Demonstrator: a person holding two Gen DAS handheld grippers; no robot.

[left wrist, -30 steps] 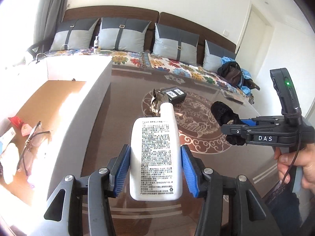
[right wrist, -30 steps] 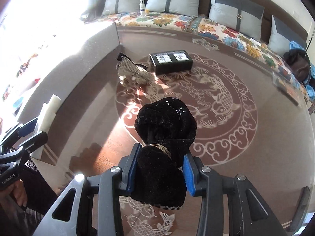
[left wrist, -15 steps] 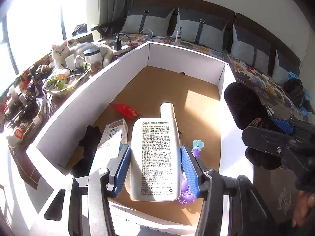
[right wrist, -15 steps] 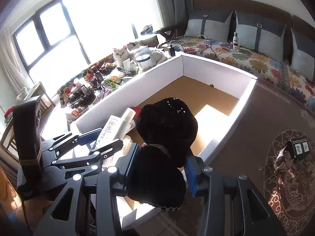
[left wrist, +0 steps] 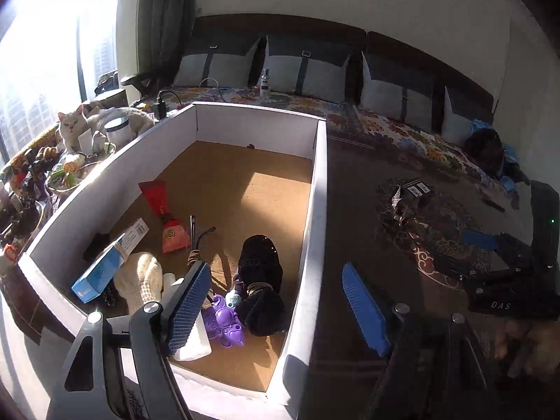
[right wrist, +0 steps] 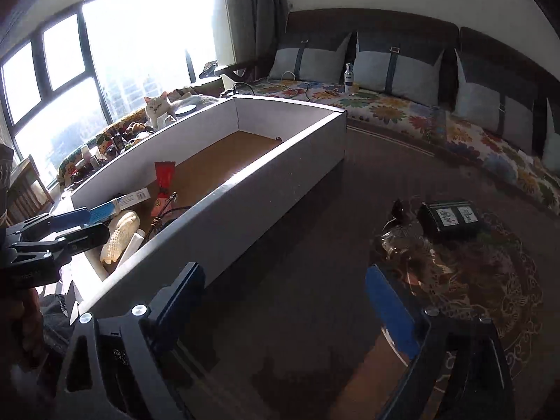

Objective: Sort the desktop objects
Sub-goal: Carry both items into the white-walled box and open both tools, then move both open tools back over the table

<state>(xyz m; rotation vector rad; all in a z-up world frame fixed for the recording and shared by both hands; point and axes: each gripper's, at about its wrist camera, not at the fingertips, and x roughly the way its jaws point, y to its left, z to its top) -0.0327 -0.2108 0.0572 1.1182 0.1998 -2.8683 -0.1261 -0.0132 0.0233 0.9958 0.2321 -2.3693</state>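
Observation:
The white bottle (left wrist: 193, 345) lies at the near end of the white box (left wrist: 316, 210), half hidden behind one finger of my left gripper (left wrist: 274, 267). That gripper hangs over the box's near right corner, its jaws opening with nothing between them. The black sequinned pouch (left wrist: 260, 273) rests on the box floor beside a purple toy (left wrist: 224, 325). My right gripper (right wrist: 285, 273) is over the dark table to the right of the box (right wrist: 245, 203), its jaws opening wide and empty. A black card box (right wrist: 449, 218) and a crumpled wrapper (right wrist: 399, 234) lie on the table.
Inside the box are a red packet (left wrist: 164, 217), a blue and white carton (left wrist: 108, 262), a cream knitted glove (left wrist: 140, 280) and glasses. A cat (left wrist: 73, 126) and cluttered trays sit left of the box. A cushioned sofa (left wrist: 385, 129) runs behind the table.
Both grippers have opened: the bottle and the black pouch left the jaws and now lie in the box. The right gripper has swung right, away from the box.

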